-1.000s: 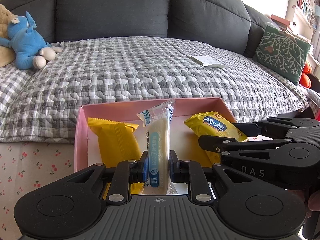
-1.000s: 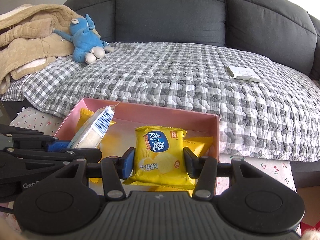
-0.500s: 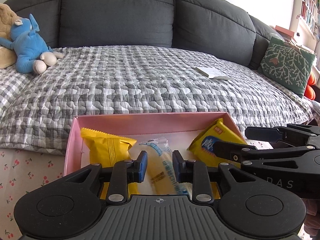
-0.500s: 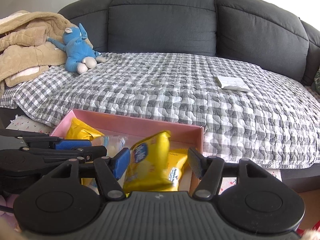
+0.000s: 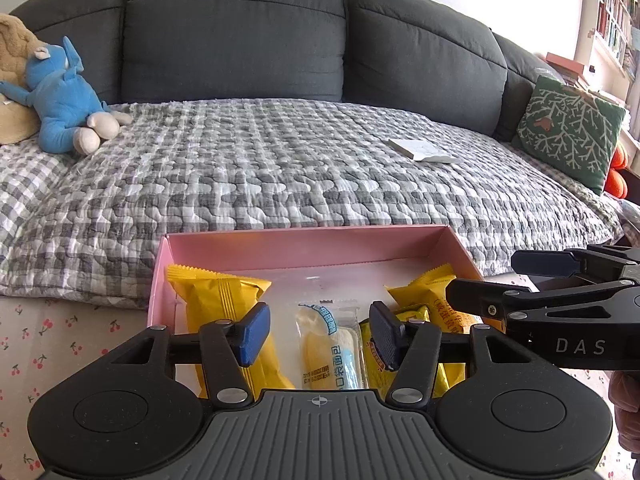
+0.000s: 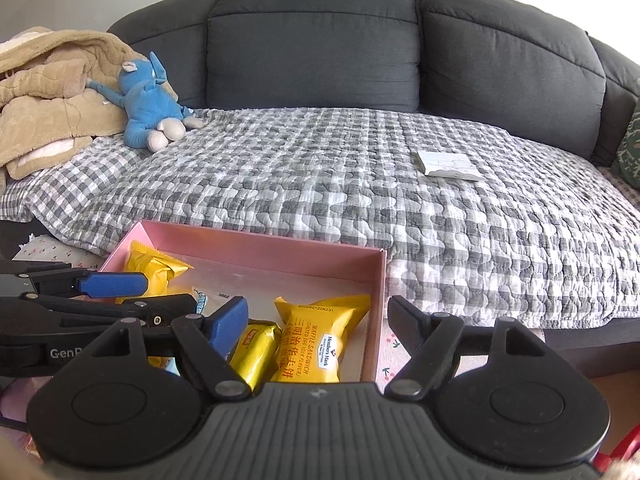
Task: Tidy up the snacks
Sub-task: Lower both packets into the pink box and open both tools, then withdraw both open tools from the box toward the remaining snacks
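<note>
A pink box (image 5: 304, 237) stands in front of the sofa with snack packets in it. In the left wrist view my left gripper (image 5: 318, 334) hangs just above the box, its jaws opening. A clear bread packet (image 5: 328, 346) lies flat below the gap, untouched by the pads. A yellow packet (image 5: 216, 296) lies to its left. My right gripper (image 6: 316, 322) is also opening above the box's right end (image 6: 378, 304). Under it lie a yellow chips bag (image 6: 256, 348) and a yellow waffle sandwich packet (image 6: 320, 340), both free of its pads.
Behind the box a grey checked quilt (image 5: 280, 176) covers a dark sofa. A blue plush toy (image 5: 64, 100) lies at the far left and a white paper (image 5: 424, 150) on the quilt. A green cushion (image 5: 568, 132) leans at the right. A beige blanket (image 6: 48, 92) is heaped beside the toy.
Both grippers let go. The bread packet went from upright in the left jaws to flat in the box. The chips bag tipped out of the right jaws into the box.
</note>
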Demonstrator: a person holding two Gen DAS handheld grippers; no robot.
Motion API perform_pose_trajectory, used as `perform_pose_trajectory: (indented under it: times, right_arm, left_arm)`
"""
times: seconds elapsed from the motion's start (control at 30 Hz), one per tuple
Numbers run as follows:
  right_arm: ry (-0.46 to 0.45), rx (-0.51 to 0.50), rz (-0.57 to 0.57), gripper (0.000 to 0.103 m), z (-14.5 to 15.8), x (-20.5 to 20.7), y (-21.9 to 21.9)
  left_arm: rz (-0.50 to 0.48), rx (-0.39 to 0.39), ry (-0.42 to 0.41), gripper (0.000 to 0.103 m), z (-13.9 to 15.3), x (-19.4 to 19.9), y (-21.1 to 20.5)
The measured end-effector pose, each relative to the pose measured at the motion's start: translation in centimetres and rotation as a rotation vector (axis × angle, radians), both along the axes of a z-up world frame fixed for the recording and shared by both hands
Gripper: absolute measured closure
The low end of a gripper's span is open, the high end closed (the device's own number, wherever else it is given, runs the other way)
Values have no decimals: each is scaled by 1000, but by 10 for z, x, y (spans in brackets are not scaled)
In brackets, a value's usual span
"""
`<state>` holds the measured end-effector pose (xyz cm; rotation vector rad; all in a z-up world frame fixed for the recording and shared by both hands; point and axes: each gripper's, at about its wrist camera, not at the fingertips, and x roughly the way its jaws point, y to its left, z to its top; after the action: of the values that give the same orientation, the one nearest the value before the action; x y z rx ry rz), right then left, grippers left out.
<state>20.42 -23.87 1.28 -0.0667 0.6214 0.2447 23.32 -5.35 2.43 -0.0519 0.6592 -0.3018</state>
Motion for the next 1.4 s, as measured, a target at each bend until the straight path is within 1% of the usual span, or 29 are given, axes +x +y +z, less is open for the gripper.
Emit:
perform_pose_trajectory:
  times: [0.1,0.37,0.53,0.67,0.73,0.97,1.03,1.27,1.4]
  right_arm:
    - [-2,-6,5,26,2,-5,-1]
    - [-2,-13,13,22,9,-20,-2]
    - [-2,-5,23,18,13,-34,-1]
    - [2,-5,30,17,14,-46,1]
    - [7,-4,35,16,14,-53,3]
    - [8,-12,56,13,16,-75,12]
    - [7,-10,63,12,17,-81,14]
    - [10,-12,79,11,17,-100,20]
    - [12,-16,84,9,15,-110,21]
  left_arm:
    - [-4,8,-9,40,3,-6,2]
    - [5,18,-9,35,9,-22,11]
    - [15,19,-9,29,13,-35,20]
    - [25,26,-4,28,14,-48,29]
    - [33,24,2,25,14,-54,34]
    - [51,30,12,22,17,-79,49]
    - [53,34,10,19,18,-86,52]
    - [46,49,22,17,18,-107,63]
    - [33,65,28,12,16,-118,66]
